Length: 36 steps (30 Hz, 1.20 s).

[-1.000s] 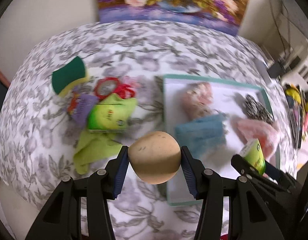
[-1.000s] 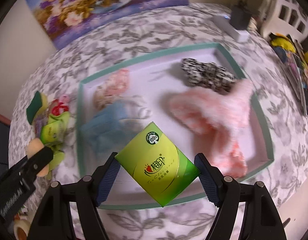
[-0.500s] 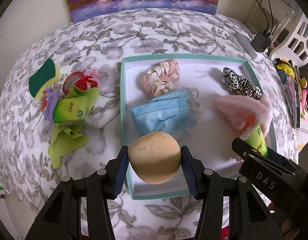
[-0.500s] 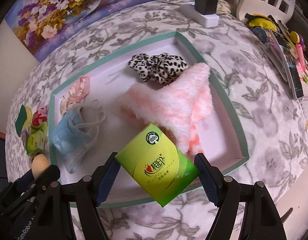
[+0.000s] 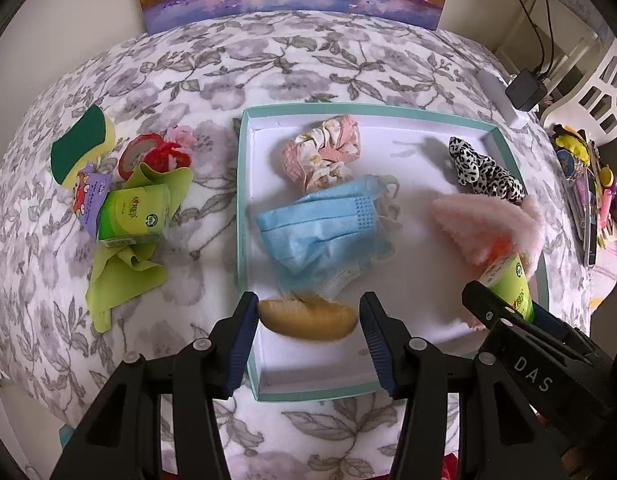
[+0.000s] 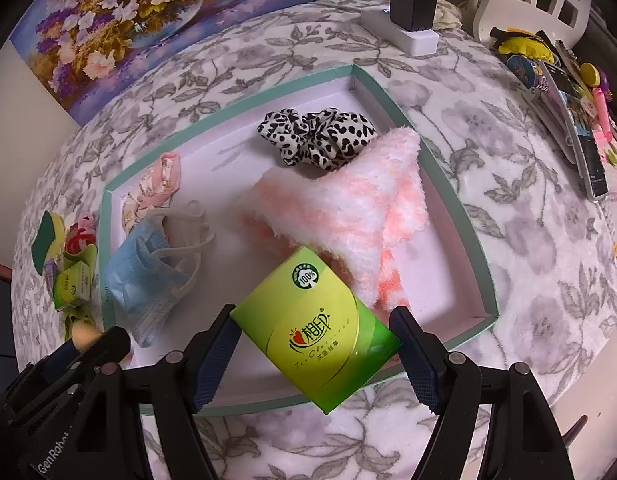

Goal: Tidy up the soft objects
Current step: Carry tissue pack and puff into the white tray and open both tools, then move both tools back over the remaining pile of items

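My left gripper is open over the near left corner of the teal-rimmed tray. The tan soft ball is blurred between its fingers, dropping free into the tray. My right gripper is shut on a green tissue pack, held above the tray's near edge. In the tray lie a blue face mask, a pink floral scrunchie, a leopard scrunchie and a fluffy pink sock.
Left of the tray on the floral cloth lie a second green tissue pack, a green cloth, a green-yellow sponge and a red tape roll. A power strip with charger sits at the back right; stationery lies far right.
My left gripper has opened and let go of the tan ball, which is falling into the tray. Both grippers have moved further over the tray; the right still holds its pack.
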{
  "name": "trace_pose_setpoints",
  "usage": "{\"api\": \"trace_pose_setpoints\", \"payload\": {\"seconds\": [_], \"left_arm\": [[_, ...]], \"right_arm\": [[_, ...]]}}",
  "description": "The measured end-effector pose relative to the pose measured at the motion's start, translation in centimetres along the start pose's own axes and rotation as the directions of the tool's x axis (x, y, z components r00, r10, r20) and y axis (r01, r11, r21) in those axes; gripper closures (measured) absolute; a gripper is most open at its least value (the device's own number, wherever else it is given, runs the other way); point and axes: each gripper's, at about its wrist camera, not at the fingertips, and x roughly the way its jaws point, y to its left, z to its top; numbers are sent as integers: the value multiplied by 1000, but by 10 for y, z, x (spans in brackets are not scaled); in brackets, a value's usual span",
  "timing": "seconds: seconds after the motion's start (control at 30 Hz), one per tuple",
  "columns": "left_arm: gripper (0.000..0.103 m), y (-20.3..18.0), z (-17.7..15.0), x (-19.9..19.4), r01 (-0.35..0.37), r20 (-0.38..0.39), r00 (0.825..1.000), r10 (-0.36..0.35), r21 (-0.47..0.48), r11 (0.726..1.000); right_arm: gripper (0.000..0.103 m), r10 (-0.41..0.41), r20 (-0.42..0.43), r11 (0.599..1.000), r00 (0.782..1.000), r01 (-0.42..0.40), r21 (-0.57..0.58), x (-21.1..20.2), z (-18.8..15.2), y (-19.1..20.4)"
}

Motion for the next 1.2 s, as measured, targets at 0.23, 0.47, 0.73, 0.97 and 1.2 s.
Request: {"api": "trace_pose_setpoints", "payload": {"seconds": [0.23, 0.47, 0.73, 0.97, 1.2], "left_arm": [[27, 1, 1, -2, 13, 9, 1000, -13, -4, 1000], [20, 11, 3, -1, -11, 18, 1000, 11, -35, 999], [19, 28, 6, -1, -47, 35, 998, 51, -100, 994], [19, 35, 8, 1, -83, 50, 995, 89, -107, 991], [19, 41, 10, 2, -95, 52, 993, 102, -122, 988]], "right_arm": [[24, 0, 6, 1000, 1000, 0, 2, -2, 1, 0], [16, -23, 1, 1000, 1000, 23, -12, 1, 1, 0], [0, -44, 21, 999, 999, 44, -7, 0, 2, -2], [0, -61, 37, 998, 997, 62, -23, -2, 3, 1], [0, -73, 63, 997, 995, 75, -22, -6, 4, 3]]}}
